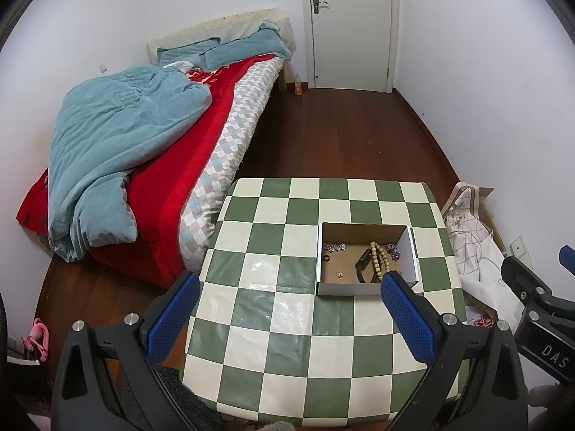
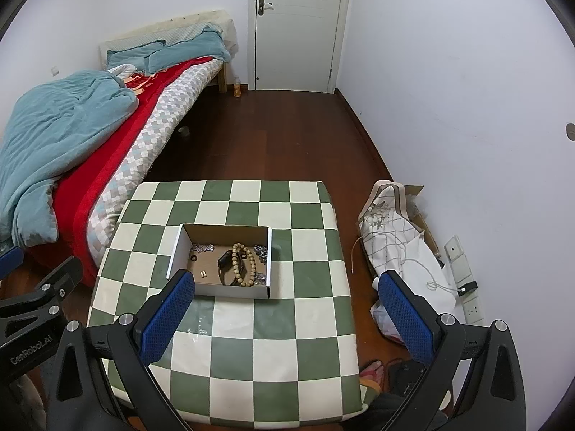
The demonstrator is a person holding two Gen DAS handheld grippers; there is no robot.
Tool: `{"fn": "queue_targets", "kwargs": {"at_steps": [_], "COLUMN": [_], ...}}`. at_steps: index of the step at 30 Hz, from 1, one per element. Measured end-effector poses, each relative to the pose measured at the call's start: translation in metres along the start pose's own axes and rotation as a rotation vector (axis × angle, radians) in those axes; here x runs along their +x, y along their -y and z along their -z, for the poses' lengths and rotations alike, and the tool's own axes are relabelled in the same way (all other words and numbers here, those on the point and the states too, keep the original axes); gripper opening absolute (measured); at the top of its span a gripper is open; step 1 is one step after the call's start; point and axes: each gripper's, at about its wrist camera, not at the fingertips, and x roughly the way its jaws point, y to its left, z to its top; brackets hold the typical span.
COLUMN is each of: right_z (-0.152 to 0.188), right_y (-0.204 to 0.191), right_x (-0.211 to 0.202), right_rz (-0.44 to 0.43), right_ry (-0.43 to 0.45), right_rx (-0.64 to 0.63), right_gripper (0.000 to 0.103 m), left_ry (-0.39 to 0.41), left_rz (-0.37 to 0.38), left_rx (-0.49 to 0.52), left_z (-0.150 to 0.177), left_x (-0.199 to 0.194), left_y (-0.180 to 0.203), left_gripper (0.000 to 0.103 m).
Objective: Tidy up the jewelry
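Note:
An open cardboard box point(image 1: 411, 251) point(image 2: 176, 251) stands on the green-and-white checkered table point(image 1: 287, 323) point(image 2: 280, 323). Inside lie a wooden bead bracelet point(image 1: 379, 256) point(image 2: 248, 262), a black band point(image 1: 362, 265) point(image 2: 226, 260), a small black ring point(image 1: 326, 258) point(image 2: 194, 259), small gold pieces point(image 1: 339, 273) point(image 2: 203, 273) and clusters of silvery beads point(image 1: 334, 247) point(image 2: 203, 248). My left gripper point(image 1: 291, 283) is open and empty, held above the table in front of the box. My right gripper point(image 2: 287, 280) is open and empty, near the box's front.
A bed point(image 1: 161, 151) with a teal duvet and red blanket stands left of the table. A patterned bag point(image 2: 395, 240) and wall sockets point(image 2: 467, 287) lie to the right. A white door point(image 1: 352, 25) is at the far wall, with wooden floor between.

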Motion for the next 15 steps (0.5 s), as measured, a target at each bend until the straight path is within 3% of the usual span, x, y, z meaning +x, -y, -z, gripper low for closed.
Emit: {"fn": "queue_targets", "kwargs": {"at_steps": [15], "right_z": [-0.0014], "right_y": [0.0004], "right_x": [-0.0005], "right_rz": [-0.003], "right_ry": [0.000], "right_rx": [0.001], "right_gripper": [0.103], "left_ry": [0.003], "left_rz": [0.001], "left_rx": [0.003], "left_z": [0.0005], "left_x": [-0.0019], "left_y": [-0.0025], "left_gripper": [0.102]}}
